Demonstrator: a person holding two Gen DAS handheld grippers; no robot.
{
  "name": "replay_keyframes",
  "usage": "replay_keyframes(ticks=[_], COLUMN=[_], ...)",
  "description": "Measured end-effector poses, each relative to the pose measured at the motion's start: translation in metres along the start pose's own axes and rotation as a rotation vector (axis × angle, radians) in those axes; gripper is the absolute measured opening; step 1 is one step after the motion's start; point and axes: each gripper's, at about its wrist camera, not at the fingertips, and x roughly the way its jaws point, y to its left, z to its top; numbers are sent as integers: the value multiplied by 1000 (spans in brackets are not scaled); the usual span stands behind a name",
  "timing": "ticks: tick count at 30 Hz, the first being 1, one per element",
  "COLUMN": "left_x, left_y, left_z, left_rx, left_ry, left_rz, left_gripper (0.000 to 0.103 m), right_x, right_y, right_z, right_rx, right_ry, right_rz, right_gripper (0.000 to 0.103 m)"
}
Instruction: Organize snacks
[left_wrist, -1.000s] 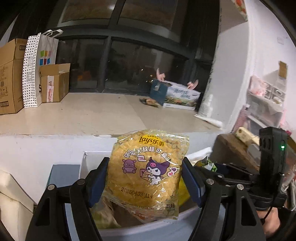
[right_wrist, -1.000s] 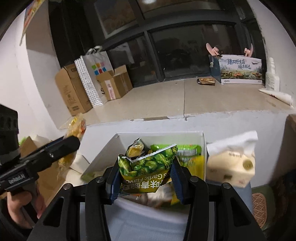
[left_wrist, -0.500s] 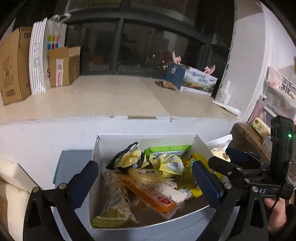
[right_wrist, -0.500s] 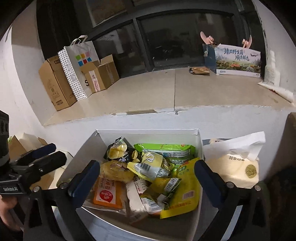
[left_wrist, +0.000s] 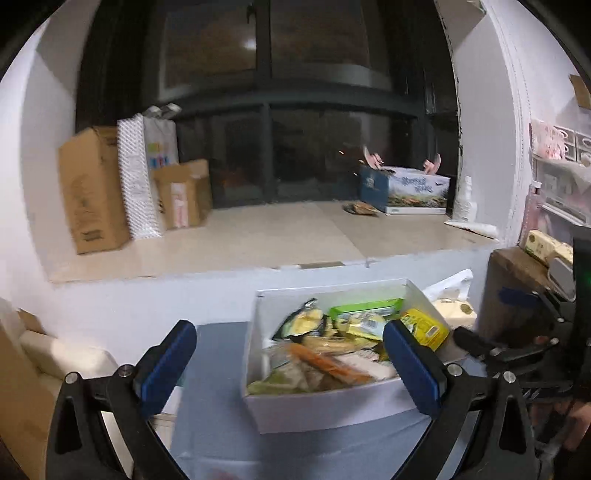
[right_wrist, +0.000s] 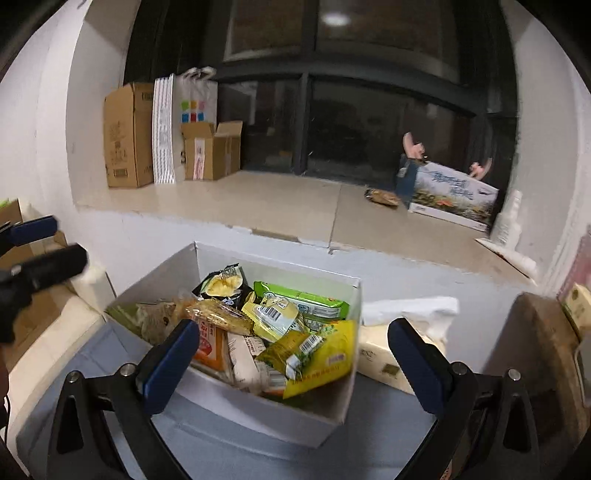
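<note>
left gripper: released and holding nothing; a second ago it clenched the lay's bag
right gripper: also released, its green bag let go
snacks: piled in the white box, near centre on the blue-grey surface
meaning: both packets look delivered; box seems nearly full

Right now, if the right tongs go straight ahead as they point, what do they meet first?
Most likely the snack packets piled in the white box, which lies between the open right tongs. Depth is unclear; the box's near wall could come first if they run low.
</note>
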Motion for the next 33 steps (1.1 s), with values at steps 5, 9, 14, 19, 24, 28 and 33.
replay_keyframes(ticks=[5,9,14,19,24,28,33], left_x=[-34,-60,-96,-119,-134,-136,-133], left_y=[-4,-10,-17,-4,-3,-10,-17], left_z=[-22,-45,-73,-92,-94,-94,-94], left_rx=[15,-5,20,-84,-86,-60,-40], left_ry=[58,102,121,164,143,137,149], left_rz=[-131,-125,-127,-197,-180,-178,-184], left_gripper=[103,103,103,103,103,103,103], right_x=[-38,-89,-128,-162,-183,-185,-183], right_y=[-6,1,16,30,36,31,27], right_z=[-22,-48,-77,-97,-100,-98,-100], right_rx=[73,107,110,68,63,84,100], right_ry=[21,-28,-25,-24,-34,-39,-26], right_rz=[58,122,133,104,108,98,80], right_gripper=[103,103,103,103,103,103,103])
